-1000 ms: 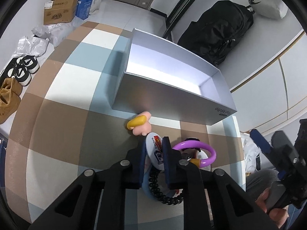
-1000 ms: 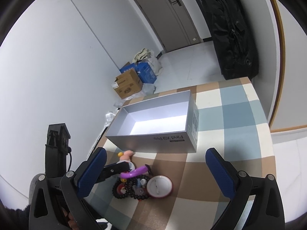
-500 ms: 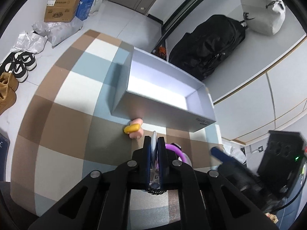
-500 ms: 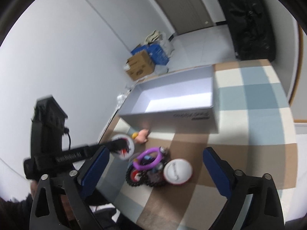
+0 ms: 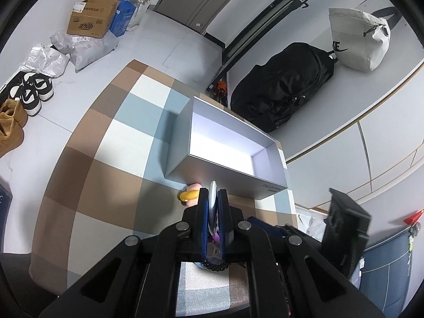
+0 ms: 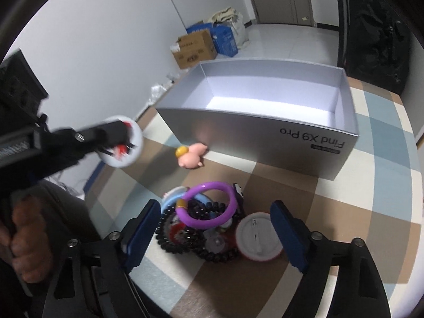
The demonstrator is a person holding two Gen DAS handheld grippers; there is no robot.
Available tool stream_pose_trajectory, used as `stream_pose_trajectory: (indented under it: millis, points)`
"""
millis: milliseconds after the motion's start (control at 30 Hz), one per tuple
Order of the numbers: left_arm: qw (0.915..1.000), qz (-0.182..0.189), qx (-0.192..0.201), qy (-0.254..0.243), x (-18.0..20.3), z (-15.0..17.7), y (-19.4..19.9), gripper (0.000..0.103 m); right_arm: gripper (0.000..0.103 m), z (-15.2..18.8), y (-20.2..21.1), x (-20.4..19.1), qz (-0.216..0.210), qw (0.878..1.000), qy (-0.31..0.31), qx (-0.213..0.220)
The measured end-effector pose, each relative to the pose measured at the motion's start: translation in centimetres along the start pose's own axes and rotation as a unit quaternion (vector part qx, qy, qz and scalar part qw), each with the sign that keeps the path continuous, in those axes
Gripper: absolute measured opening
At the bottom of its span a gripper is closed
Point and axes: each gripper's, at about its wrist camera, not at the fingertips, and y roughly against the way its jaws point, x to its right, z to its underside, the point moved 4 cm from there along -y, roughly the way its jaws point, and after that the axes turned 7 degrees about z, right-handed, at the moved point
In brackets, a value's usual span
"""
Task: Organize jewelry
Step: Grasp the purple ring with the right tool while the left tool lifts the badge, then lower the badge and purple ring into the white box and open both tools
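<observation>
Clamping round badge (image 5: pixel 212 201) edge-on, left hand-held gripper (image 5: pixel 212 198); right hand-held gripper (image 6: pixel 214 235) agape.

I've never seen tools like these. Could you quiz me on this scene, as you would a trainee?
1. True or false: the open grey cardboard box already holds jewelry.
2. What does the left gripper clamp: A) purple plastic ring, B) round white pin badge, C) pink pig figurine?
3. Fill in: the right gripper hangs ____ above the pile.

Key: 1 false; 2 B; 3 open.
</observation>
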Motion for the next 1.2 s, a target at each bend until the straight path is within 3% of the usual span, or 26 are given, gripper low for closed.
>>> stream_pose_trajectory:
  millis: [100,167,400,833,1033,1200]
  points:
    - [1.0000,0.001,0.000,-0.002,0.0,-0.1,0.1,0.002,0.068,-0.1,-0.3,0.1,0.011,1.000,0.010,-0.001]
    - [1.0000,0.001,0.000,-0.005,0.0,-0.1,0.1,0.002,0.053,-0.2,-0.5,0.0,0.007,1.000,0.010,0.000]
    - [1.0000,0.005,0.004,-0.003,0.2,-0.2,0.3,0.002,0.052,-0.2,-0.3,-0.4,0.011,1.000,0.024,0.008]
    - [0.9992,0.012,0.022,-0.031,3.2,-2.7,0.0,0.002,0.052,-2.8,5.9,1.3,-0.038,0.994,-0.034,0.098]
    - [0.9989,0.002,0.015,-0.043,4.4,-4.6,-1.8,0.002,0.052,-5.6,7.2,2.7,-0.041,0.990,-0.046,0.124]
    - [0.9986,-0.011,-0.002,-0.052,4.5,-6.0,-4.3,0.002,0.052,-7.5,6.1,4.9,-0.044,0.989,-0.077,0.121]
